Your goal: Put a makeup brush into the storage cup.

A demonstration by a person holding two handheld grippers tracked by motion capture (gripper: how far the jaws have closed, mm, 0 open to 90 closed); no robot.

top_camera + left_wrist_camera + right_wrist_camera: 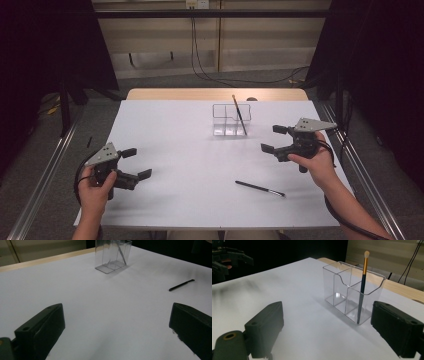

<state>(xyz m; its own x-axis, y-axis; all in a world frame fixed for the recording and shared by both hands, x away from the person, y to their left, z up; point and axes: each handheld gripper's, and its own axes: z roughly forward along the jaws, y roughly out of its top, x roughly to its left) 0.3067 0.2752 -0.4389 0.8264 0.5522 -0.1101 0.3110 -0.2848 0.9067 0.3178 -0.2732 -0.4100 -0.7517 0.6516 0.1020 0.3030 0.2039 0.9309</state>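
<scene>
A clear plastic holder (231, 119) with several compartments stands at the far middle of the white table (190, 150). One dark makeup brush (239, 114) with a gold ferrule leans upright in its right compartment (362, 287). A second black brush (259, 188) lies flat on the table near the front, right of centre (181, 285). My left gripper (137, 163) is open at the front left, held just over the sheet, nothing between its jaws. My right gripper (274, 138) is open at the right, a short way from the holder (352, 293), also empty.
The table's wooden far edge (215, 94) shows beyond the white sheet. Metal rails (45, 175) run along both sides of the table. Cables (225, 77) lie on the floor behind. Dark curtains hang at both sides.
</scene>
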